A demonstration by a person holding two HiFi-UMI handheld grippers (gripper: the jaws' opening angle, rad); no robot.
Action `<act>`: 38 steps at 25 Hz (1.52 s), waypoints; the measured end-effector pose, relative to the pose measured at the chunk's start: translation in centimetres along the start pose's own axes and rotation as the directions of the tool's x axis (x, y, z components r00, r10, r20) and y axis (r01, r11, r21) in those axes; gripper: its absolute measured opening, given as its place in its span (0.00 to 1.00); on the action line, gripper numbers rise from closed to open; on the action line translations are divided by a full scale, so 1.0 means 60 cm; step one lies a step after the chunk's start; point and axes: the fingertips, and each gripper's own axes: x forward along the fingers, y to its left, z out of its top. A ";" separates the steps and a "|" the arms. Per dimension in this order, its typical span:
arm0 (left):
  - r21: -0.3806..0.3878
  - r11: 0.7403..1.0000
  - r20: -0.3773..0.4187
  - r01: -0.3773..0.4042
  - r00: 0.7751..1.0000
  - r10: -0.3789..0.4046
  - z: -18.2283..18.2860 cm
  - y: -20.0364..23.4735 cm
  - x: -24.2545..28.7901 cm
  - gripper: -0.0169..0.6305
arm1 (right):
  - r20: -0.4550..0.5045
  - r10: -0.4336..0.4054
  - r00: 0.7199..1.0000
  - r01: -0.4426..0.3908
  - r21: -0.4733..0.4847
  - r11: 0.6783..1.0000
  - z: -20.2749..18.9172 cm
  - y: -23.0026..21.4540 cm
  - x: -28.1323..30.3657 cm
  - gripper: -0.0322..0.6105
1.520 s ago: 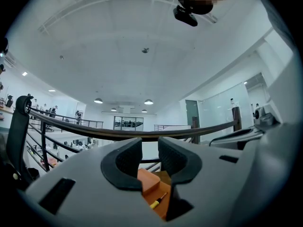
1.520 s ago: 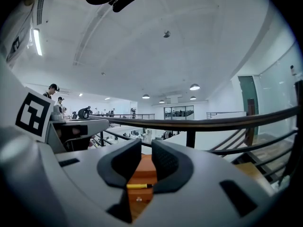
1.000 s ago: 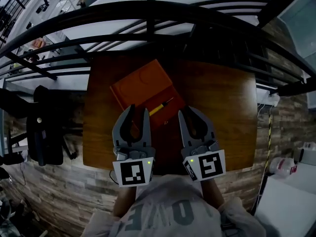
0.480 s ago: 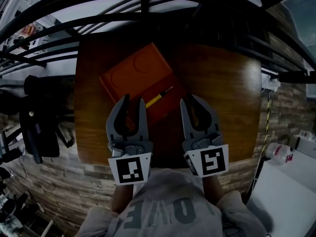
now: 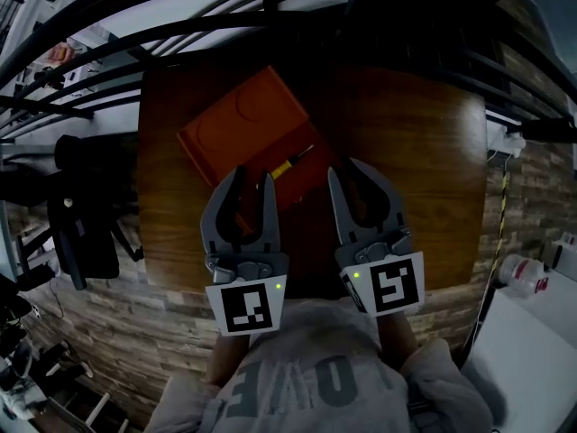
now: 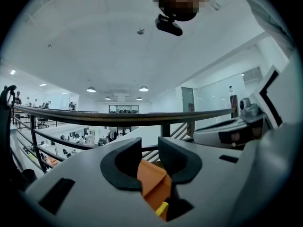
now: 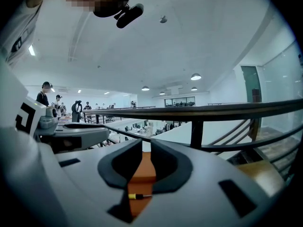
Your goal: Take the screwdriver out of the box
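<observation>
Left gripper (image 5: 253, 175), right gripper (image 5: 343, 167) edged toward box (image 5: 239, 120); screwdriver (image 5: 293, 160) inside

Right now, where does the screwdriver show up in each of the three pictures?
Head view: screwdriver in the orange box, centre of the picture.
Left gripper view: only its yellow end, bottom centre, between the jaws.
Right gripper view: small, low centre, between the jaws.
Shared landmark: the orange box under it in every view.
</observation>
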 end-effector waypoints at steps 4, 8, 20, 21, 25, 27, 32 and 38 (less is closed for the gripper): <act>0.028 1.000 -0.017 0.008 1.000 -0.007 -0.001 -0.013 -0.009 0.19 | 0.007 0.027 1.000 -0.027 -0.010 1.000 -0.004 0.001 -0.001 0.15; 0.024 1.000 -0.022 -0.006 1.000 0.006 -0.002 -0.020 -0.012 0.19 | 0.011 0.034 0.999 -0.034 0.005 0.999 -0.004 -0.004 -0.008 0.15; 0.165 0.969 -0.143 0.183 0.977 -0.160 -0.017 -0.033 0.014 0.32 | 0.017 0.055 0.998 -0.056 0.038 0.998 -0.007 -0.014 -0.010 0.15; 0.171 0.962 -0.171 0.213 0.968 -0.184 -0.024 -0.034 0.019 0.33 | 0.014 0.057 0.998 -0.058 0.042 0.997 -0.010 -0.015 -0.010 0.15; 0.181 0.926 -0.279 0.331 0.920 -0.274 -0.058 -0.042 0.037 0.33 | 0.001 0.062 0.998 -0.062 0.059 0.996 -0.023 -0.021 -0.014 0.15; 0.201 0.900 -0.336 0.387 0.890 -0.308 -0.078 -0.049 0.044 0.33 | -0.008 0.065 0.998 -0.064 0.067 0.996 -0.030 -0.023 -0.015 0.15; 0.243 0.835 -0.461 0.494 0.816 -0.348 -0.145 -0.064 0.052 0.33 | -0.053 0.079 0.995 -0.074 0.098 0.992 -0.064 -0.022 -0.010 0.15; 0.195 0.804 -0.613 0.561 0.710 -0.346 -0.240 -0.065 0.055 0.33 | -0.088 0.092 0.992 -0.080 0.129 0.988 -0.093 -0.019 -0.010 0.15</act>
